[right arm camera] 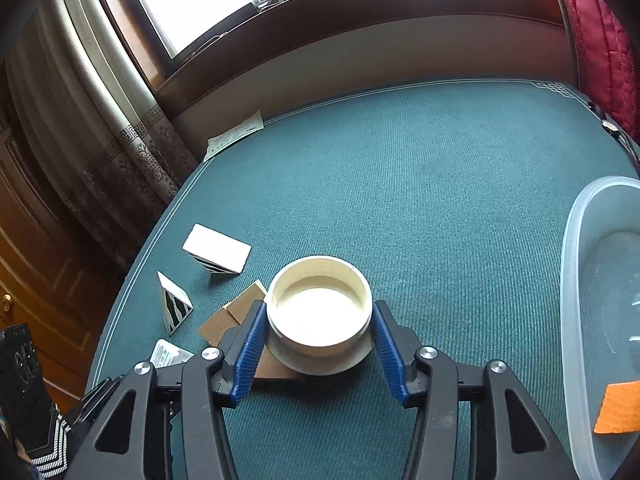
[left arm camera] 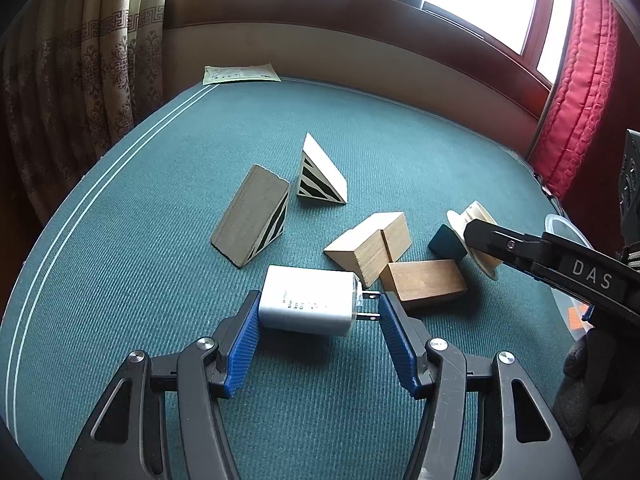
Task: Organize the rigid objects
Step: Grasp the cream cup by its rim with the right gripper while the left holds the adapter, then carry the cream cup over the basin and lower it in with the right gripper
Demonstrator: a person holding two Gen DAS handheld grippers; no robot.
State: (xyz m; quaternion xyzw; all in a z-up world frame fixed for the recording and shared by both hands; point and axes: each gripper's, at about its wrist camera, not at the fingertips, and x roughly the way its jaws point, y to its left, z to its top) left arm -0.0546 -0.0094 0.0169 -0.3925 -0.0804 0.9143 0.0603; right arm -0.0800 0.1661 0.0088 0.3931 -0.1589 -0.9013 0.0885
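So the left gripper [left arm camera: 318, 312] has its blue ribbed fingers [left arm camera: 242, 344] clamped on a white plastic plug-in charger block [left arm camera: 306, 306] — one pad sits on the flat back end, the other presses the tips of the two metal prongs. Just past those fingertips lie three plain wooden blocks [left arm camera: 394, 258] bunched together, and further out two wedge-shaped blocks with black-and-white stripes [left arm camera: 288, 204] on the green woven tabletop [left arm camera: 380, 136].

The right gripper [right arm camera: 318, 322] has a cream round plastic tub [right arm camera: 319, 304] sitting between its fingers, open side up. The left pad looks like it's touching the tub wall and the right pad is right against it too, so I'd call it gripped, though not squeezed hard. Off to the right of those fingers is a clear plastic bin [right arm camera: 570, 264] with an orange block [right arm camera: 618, 408] inside.
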